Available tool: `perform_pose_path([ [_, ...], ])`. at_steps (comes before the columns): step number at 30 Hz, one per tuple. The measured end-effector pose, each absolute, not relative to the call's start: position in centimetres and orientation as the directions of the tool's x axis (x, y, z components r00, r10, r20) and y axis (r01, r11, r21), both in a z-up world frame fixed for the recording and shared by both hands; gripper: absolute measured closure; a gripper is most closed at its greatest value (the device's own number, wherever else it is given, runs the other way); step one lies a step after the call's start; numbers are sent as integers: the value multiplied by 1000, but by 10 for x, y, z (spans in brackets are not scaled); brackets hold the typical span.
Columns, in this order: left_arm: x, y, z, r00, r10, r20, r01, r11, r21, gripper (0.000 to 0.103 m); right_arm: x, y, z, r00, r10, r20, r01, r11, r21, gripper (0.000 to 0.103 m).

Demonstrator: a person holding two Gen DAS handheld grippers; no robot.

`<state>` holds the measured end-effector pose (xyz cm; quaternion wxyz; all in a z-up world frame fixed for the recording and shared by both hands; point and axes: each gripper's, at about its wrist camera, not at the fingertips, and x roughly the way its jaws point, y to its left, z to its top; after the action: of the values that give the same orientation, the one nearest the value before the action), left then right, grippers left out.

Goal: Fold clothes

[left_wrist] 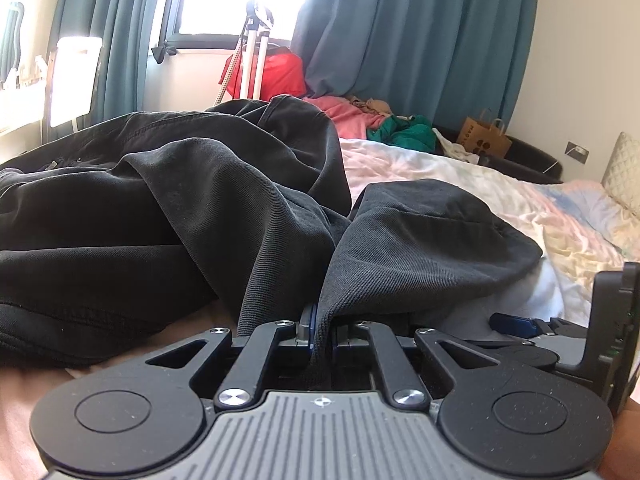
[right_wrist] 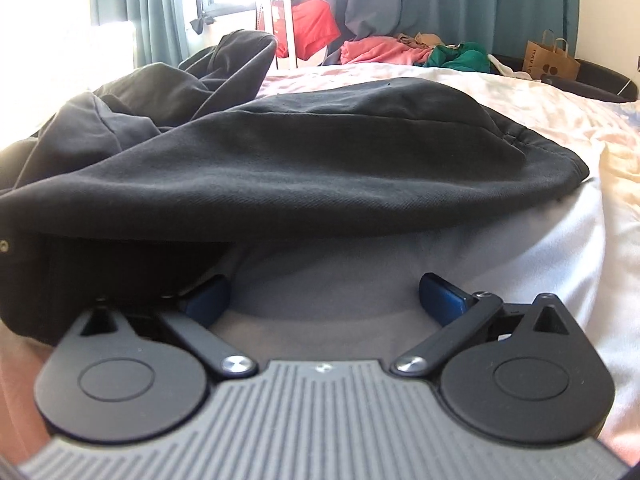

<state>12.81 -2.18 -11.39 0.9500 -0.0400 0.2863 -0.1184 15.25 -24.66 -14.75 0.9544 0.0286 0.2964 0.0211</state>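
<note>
A black twill garment point(left_wrist: 200, 200) lies crumpled across the bed. My left gripper point(left_wrist: 320, 332) is shut on a pinched fold of it, and the cloth rises from the jaws to both sides. In the right wrist view the same garment point(right_wrist: 320, 152) lies as a broad flap just ahead of my right gripper point(right_wrist: 324, 292). That gripper stands wide open low over the sheet, with only bedding between its blue fingertips point(right_wrist: 440, 292). The flap's edge drapes over the left finger. One blue fingertip point(left_wrist: 512, 322) of the right gripper shows beside my left gripper.
The bed has a pale patterned sheet point(left_wrist: 480, 184) and a quilted pillow point(left_wrist: 624, 168) at right. Pink clothes point(left_wrist: 352, 114) and green clothes point(left_wrist: 412, 132) are piled at the far edge. Behind stand a paper bag point(left_wrist: 484, 136), a tripod point(left_wrist: 256, 64), a red cloth point(left_wrist: 280, 72) and teal curtains point(left_wrist: 420, 40).
</note>
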Motion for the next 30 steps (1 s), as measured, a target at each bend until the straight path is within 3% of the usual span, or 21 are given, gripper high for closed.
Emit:
perform_pose_path([
  [8,125,-27,-117,814,-237,-531,217,971,-102,95,157,-262,-153,817,134,-561,-34,982,186,0],
  [30,118,-27,-124,819,-225,-528,218,973,-78,91,161,-257,-153,809,115,-576,-30,987,155,0],
])
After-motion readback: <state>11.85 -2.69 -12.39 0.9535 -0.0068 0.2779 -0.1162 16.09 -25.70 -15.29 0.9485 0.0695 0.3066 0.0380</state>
